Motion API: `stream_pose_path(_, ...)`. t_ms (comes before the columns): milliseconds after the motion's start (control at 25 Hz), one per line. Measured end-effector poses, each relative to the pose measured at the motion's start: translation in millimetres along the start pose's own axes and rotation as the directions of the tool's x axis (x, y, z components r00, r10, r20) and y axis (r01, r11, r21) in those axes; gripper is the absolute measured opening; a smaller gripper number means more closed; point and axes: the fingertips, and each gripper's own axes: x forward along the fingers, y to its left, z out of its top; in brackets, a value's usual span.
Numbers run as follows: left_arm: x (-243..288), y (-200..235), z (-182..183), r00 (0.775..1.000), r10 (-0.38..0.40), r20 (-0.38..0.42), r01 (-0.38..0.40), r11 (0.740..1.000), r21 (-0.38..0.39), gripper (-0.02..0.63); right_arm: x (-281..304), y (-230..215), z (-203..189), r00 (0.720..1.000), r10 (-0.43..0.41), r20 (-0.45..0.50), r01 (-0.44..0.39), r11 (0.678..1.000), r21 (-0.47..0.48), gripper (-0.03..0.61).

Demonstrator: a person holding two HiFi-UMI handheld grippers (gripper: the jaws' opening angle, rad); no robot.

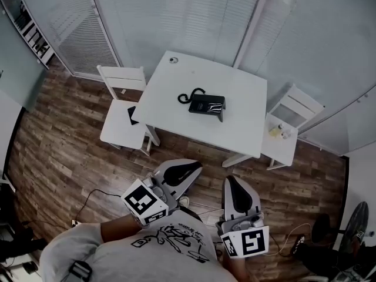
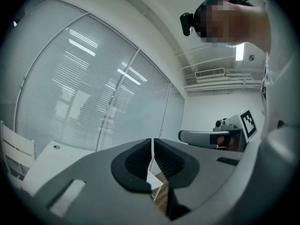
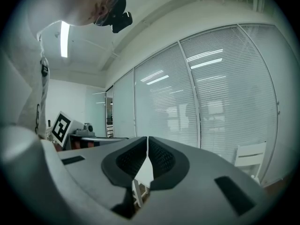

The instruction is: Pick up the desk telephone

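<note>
Where the person's white printed shirt [image 1: 170, 239] fills the bottom of the head view, the left gripper [image 1: 192, 168] and the right gripper [image 1: 231, 181] are held side by side just in front of it. Each has its marker cube nearest the body and its tips aimed toward the desk [image 1: 176, 90]. In the left gripper view the jaws meet along a thin line, with nothing between them. The right gripper view shows the same: jaws closed on nothing. Each of these views also catches the other gripper off to one side, its marker cube facing the camera. Both grippers hang over the wooden floor [image 1: 70, 151], well short of the desk, and touch nothing.

Beyond them stands the white desk. The black telephone [image 1: 207, 105] lies near its middle, with its coiled cord [image 1: 188, 96] bunched just to the left of it. A small round object [image 1: 173, 60] sits near the far left corner of the desk, well apart from the telephone.

A white chair [image 1: 121, 75] stands at the left side of the desk with a flat dark item [image 1: 133, 115] on its seat. A second white chair [image 1: 302, 106] at the right side carries a few small things [image 1: 278, 132], too small to tell. Glass walls with closed blinds [image 1: 194, 16] shut off the room behind.
</note>
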Motion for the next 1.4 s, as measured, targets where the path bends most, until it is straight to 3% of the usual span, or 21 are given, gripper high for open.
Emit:
stream_pose_path(280, 21.3, 54.1, 11.3, 1.000, 0.012, 0.013, -0.012, 1.000, -0.013, 0.018, 58.2, -12.8, 0.8, 1.000, 0.023, -0.021, -0.023, 1.000, -0.006, 0.009)
stream_pose_path(800, 50.0, 210.3, 47.2, 0.998, 0.052, 0.028, -0.051, 0.998, -0.028, 0.018, 211.3, -29.6, 19.8, 0.999, 0.034, -0.023, -0.035, 0.998, -0.044, 0.009)
stream_pose_path(1400, 67.6, 264.6, 54.2, 0.998, 0.055, 0.006, -0.054, 0.997, -0.048, 0.018, 273.4, -41.4, 17.0, 0.998, 0.052, -0.046, -0.053, 0.998, -0.025, 0.009)
